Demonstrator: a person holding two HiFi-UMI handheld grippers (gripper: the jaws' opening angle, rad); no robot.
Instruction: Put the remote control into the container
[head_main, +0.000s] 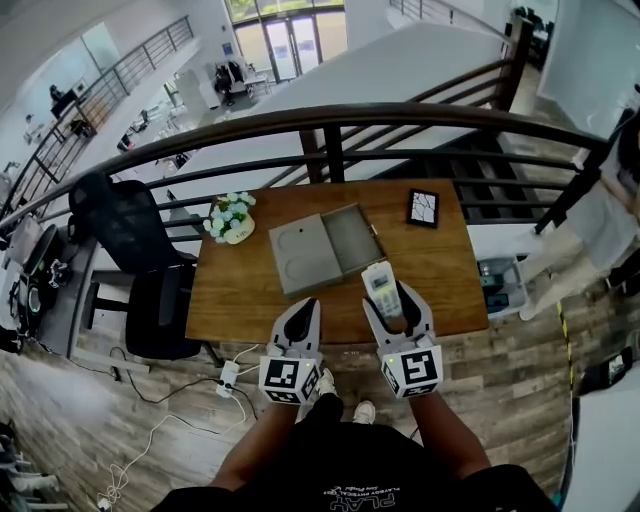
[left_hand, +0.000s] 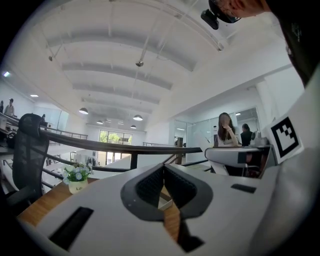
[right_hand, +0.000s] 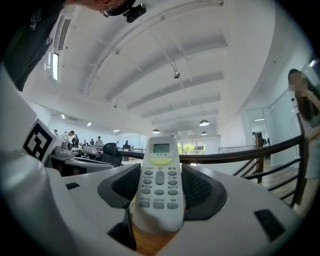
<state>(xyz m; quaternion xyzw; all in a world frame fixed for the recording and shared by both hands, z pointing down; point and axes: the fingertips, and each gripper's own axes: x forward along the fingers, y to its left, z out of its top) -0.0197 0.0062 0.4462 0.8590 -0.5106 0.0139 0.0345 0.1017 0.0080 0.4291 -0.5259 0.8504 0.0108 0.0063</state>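
The white remote control (head_main: 381, 285) with a small screen and grey buttons is raised over the near right part of the wooden table (head_main: 445, 270). My right gripper (head_main: 392, 303) is shut on its lower half. In the right gripper view the remote (right_hand: 160, 185) stands upright between the dark pads (right_hand: 202, 187), buttons facing the camera. The grey container (head_main: 300, 262) lies open in the middle of the table, just beyond and left of the remote. My left gripper (head_main: 305, 304) hovers at the table's near edge, jaws together and empty (left_hand: 163, 167).
A small pot of white flowers (head_main: 232, 220) stands at the table's far left (left_hand: 76, 175). A black framed tablet (head_main: 422, 207) lies at the far right. A dark railing (head_main: 330, 120) runs behind the table. A black office chair (head_main: 130, 240) stands to the left.
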